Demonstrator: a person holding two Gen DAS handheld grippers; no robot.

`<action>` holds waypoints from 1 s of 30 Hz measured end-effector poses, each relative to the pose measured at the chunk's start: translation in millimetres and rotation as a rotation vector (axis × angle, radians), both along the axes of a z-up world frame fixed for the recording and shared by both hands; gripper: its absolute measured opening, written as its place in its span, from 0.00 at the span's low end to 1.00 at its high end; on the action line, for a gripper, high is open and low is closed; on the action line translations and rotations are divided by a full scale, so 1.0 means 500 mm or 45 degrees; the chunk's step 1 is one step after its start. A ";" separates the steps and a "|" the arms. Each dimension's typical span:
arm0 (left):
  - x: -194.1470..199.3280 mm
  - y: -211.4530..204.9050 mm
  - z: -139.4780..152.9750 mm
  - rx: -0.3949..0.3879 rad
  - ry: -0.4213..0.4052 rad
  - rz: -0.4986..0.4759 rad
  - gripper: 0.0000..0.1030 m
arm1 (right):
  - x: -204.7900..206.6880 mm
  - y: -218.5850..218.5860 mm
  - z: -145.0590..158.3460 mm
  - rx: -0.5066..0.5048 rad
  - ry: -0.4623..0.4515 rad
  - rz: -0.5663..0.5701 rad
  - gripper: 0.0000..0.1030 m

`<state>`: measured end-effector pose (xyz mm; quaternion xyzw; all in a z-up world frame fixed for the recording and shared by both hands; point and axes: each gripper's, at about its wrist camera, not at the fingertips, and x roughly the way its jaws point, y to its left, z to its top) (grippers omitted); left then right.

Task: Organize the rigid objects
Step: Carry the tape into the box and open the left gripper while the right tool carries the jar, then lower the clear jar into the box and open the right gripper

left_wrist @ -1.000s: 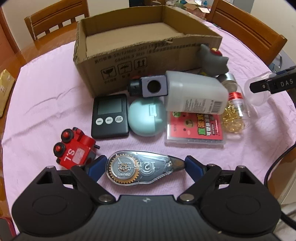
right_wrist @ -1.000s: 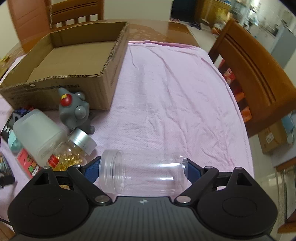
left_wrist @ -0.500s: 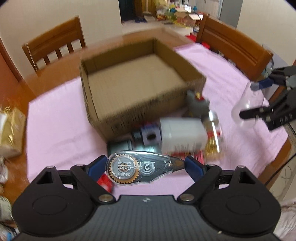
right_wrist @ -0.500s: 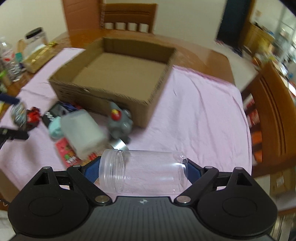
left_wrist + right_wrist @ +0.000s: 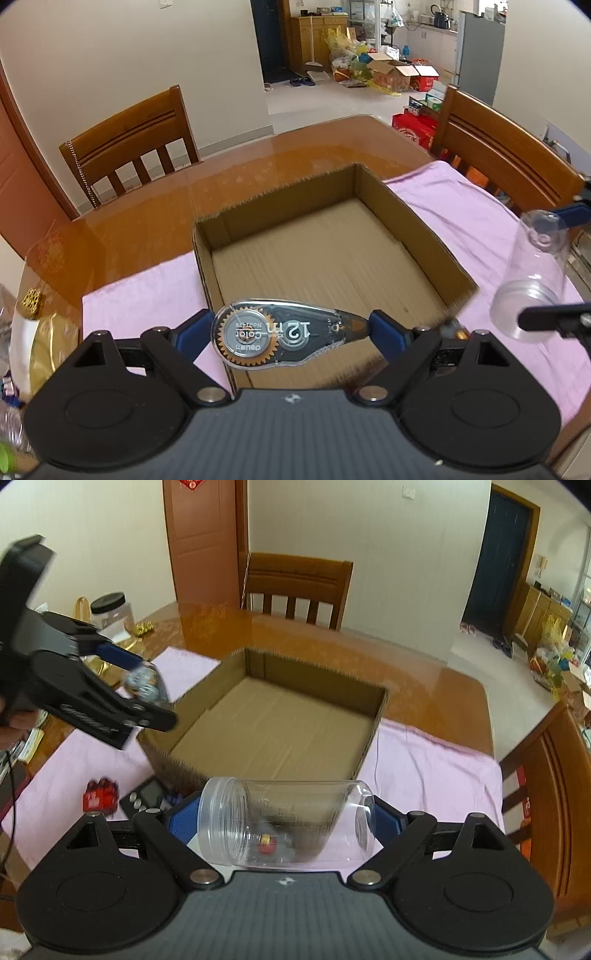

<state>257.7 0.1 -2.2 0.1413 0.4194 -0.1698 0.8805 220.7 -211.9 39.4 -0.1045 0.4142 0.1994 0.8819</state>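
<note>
My left gripper (image 5: 291, 334) is shut on a clear correction tape dispenser (image 5: 280, 332) with a gold gear, held above the near wall of the open cardboard box (image 5: 424, 236). My right gripper (image 5: 286, 825) is shut on a clear empty plastic jar (image 5: 288, 823) lying sideways between the fingers, above the box's near edge (image 5: 373, 738). The jar also shows at the right of the left wrist view (image 5: 532, 280). The left gripper with the tape shows at the left of the right wrist view (image 5: 122, 701). The box is empty inside.
A pink cloth (image 5: 436, 760) covers the wooden table (image 5: 147, 221). A red toy (image 5: 101, 794) and a black timer (image 5: 146, 797) lie in front of the box. Wooden chairs (image 5: 133, 147) stand around. A jar with black lid (image 5: 110, 609) and gold items sit at the far left.
Both grippers have lifted off the cloth with their objects and moved up and toward the box. The view now looks down into the box from higher.
</note>
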 end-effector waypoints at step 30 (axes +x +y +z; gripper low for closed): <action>0.134 0.053 -0.054 -0.048 -0.057 0.204 0.97 | 0.140 0.044 -0.035 -0.021 0.012 -0.060 0.91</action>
